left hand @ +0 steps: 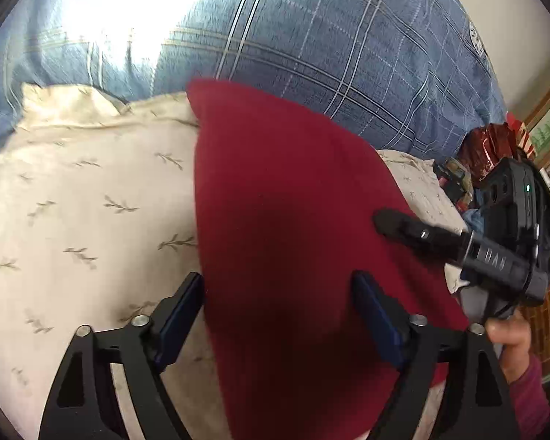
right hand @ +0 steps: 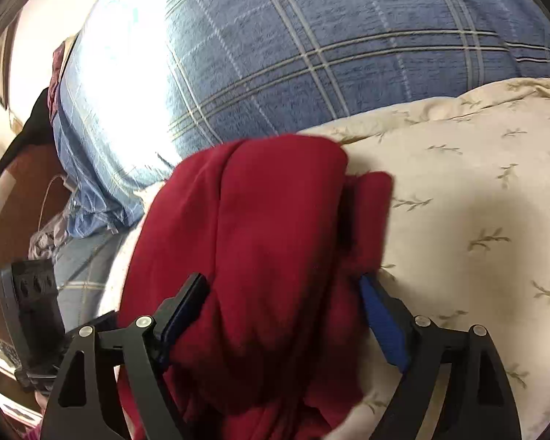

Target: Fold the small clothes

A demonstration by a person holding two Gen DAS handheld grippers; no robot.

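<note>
Cloth fills the space between both sets of fingers: a dark red garment [left hand: 293,220] lies on a cream, leaf-sprigged bedsheet [left hand: 73,201], with a blue plaid quilt [left hand: 330,36] bunched beyond it.

The left gripper [left hand: 278,286] stands wide open, the red fabric spread under and between its blue-padded fingers — nothing pinched. Ahead and to its right the right gripper [left hand: 388,222] reaches in over the garment's far edge; from this side I cannot tell how its jaws stand.

From its own camera the right gripper [right hand: 286,289] is also spread wide, straddling a doubled-over hump of the garment [right hand: 256,238], with a smaller flap lying just ahead of its right finger. It clamps nothing.

The placement suggests a fold already laid, with both tools parted over the cloth, perhaps to press it flat or pick a new edge.

Writing: pale letters on the right gripper's barrel in the left view, possibly "DAS", too blurred to trust. No label shows on the garment.
</note>
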